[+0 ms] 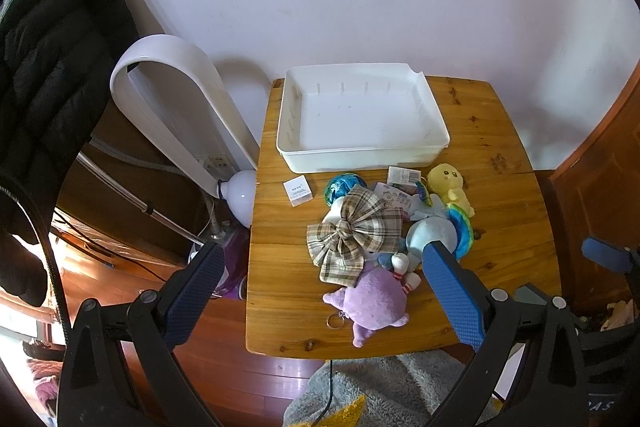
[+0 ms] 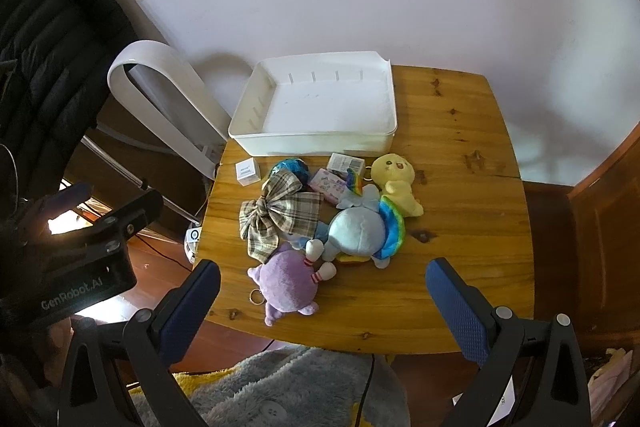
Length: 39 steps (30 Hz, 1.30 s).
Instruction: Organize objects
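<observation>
A wooden table (image 1: 500, 227) (image 2: 460, 227) carries a white tray (image 1: 360, 157) (image 2: 312, 143) with nothing in it at the back. In front of it lies a pile: a plaid bow (image 1: 352, 231) (image 2: 276, 215), a purple plush (image 1: 372, 303) (image 2: 288, 283), a light blue plush with a rainbow tail (image 1: 434, 233) (image 2: 358, 231), a yellow plush (image 1: 448, 183) (image 2: 394, 175), a blue ball (image 1: 340, 185) (image 2: 292, 167), a pink packet (image 1: 394, 197) (image 2: 330, 183) and a small white box (image 1: 298, 190) (image 2: 247, 171). My left gripper (image 1: 323, 247) and right gripper (image 2: 322, 264) hover open above the table's near edge, holding nothing.
A white arch-shaped fan (image 1: 168, 99) (image 2: 168, 95) stands left of the table beside a black jacket (image 1: 52, 59). A grey rug (image 1: 380, 383) lies on the floor below the near edge. Brown wooden panelling (image 2: 600, 219) closes the right side. A small printed carton (image 1: 404, 175) sits by the tray.
</observation>
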Each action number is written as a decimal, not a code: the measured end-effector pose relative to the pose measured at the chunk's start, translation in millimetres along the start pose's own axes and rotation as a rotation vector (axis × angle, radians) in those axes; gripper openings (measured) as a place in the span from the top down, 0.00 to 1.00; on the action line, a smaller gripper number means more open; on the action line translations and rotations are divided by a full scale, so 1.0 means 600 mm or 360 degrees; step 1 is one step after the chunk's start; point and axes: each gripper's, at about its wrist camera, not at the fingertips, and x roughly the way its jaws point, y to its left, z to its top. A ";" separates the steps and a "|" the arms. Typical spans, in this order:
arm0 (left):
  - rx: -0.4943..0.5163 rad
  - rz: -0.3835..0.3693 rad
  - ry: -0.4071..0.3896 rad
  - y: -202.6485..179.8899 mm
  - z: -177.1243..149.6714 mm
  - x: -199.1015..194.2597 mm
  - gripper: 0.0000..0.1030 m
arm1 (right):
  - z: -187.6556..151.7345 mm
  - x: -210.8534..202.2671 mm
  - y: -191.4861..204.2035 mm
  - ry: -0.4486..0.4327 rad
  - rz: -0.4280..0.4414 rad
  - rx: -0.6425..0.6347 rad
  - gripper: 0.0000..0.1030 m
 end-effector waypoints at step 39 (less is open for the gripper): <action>0.0472 -0.0140 0.0250 0.005 -0.007 0.296 0.03 | -0.106 0.271 -0.006 0.0229 0.0222 -0.0008 0.08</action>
